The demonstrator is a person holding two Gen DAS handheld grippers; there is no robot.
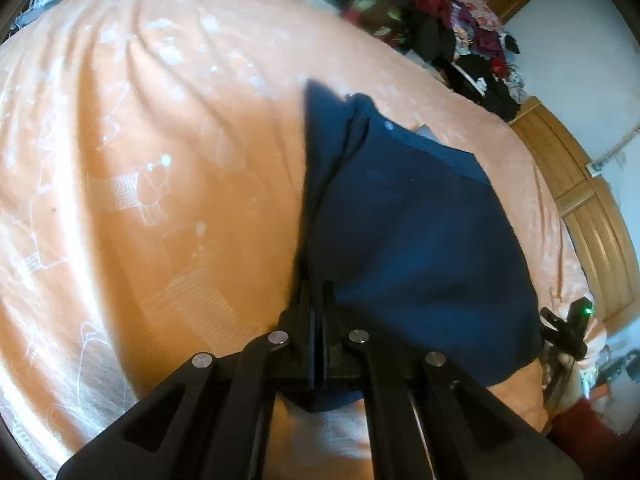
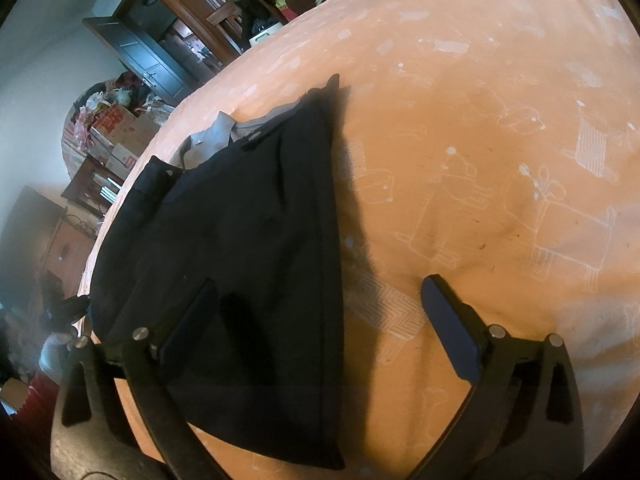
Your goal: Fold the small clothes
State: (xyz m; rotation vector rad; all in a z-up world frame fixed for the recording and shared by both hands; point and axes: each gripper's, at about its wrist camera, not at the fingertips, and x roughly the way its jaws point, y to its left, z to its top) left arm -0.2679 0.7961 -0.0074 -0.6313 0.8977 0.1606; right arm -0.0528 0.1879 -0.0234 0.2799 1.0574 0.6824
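Note:
A dark navy garment (image 1: 400,220) with snap buttons lies folded on an orange bedsheet (image 1: 160,160). My left gripper (image 1: 318,292) is shut on the garment's near left edge, and the cloth rises in a ridge from the fingers. At the right edge of the left wrist view, the other gripper (image 1: 568,328) shows, held by a hand. In the right wrist view the garment (image 2: 240,240) looks almost black, with a pale grey lining at its far end. My right gripper (image 2: 320,284) is open, its left finger over the cloth and its right finger over bare sheet (image 2: 500,160).
A heap of mixed clothes (image 1: 460,32) is piled past the far side of the bed. A wooden bed frame (image 1: 580,208) runs along the right. Cardboard boxes (image 2: 120,132) and a dark door (image 2: 148,64) stand beyond the bed's left side.

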